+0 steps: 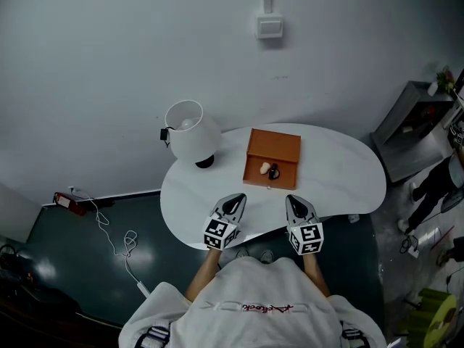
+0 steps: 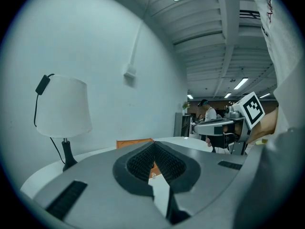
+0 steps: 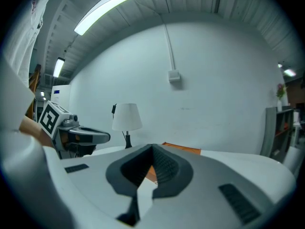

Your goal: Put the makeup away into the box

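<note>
An orange-brown box (image 1: 273, 151) lies open on the white table (image 1: 341, 169), just right of its middle. A pale rounded makeup piece (image 1: 264, 170) and a small dark one (image 1: 275, 172) rest in the box's near part. My left gripper (image 1: 238, 197) and right gripper (image 1: 293, 200) hover side by side over the table's near edge, both pointing at the box and a short way from it. Both are shut with nothing between their pads. The left gripper view shows my left gripper (image 2: 153, 145) closed before the box (image 2: 136, 142). In the right gripper view, my right gripper (image 3: 152, 148) points at the box (image 3: 184, 150).
A white table lamp (image 1: 190, 131) stands at the table's back left, close to the box. A white cable (image 1: 119, 238) and a red item (image 1: 65, 200) lie on the dark floor at left. At right are a grey cabinet (image 1: 417, 122) and a person (image 1: 442, 180).
</note>
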{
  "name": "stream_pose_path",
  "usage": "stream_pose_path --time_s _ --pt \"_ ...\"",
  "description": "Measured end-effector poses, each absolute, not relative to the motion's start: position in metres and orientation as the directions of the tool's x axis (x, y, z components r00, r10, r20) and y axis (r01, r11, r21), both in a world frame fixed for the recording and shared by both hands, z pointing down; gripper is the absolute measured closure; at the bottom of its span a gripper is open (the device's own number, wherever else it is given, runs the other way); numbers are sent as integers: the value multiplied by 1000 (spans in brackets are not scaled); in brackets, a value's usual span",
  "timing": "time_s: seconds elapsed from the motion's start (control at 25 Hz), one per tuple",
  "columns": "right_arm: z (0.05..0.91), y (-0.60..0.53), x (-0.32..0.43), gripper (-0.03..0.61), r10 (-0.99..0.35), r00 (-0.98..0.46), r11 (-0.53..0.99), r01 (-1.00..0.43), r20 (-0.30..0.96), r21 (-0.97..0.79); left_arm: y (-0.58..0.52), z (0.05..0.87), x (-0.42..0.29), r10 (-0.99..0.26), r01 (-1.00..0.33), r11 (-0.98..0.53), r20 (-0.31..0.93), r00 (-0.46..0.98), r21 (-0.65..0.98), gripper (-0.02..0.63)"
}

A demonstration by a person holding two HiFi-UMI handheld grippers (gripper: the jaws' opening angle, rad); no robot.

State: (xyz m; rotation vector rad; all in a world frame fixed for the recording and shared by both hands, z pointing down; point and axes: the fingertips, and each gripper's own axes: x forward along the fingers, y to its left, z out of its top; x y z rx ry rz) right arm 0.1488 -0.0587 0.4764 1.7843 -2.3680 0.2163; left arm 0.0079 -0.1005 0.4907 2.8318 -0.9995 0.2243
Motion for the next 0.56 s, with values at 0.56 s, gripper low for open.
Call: stream_pose_path --time_s 0.56 --pt "472 -55 154 558 -938 -271 276 -961 219 -6 -92 494 15 -609 -630 -775 200 767 57 604"
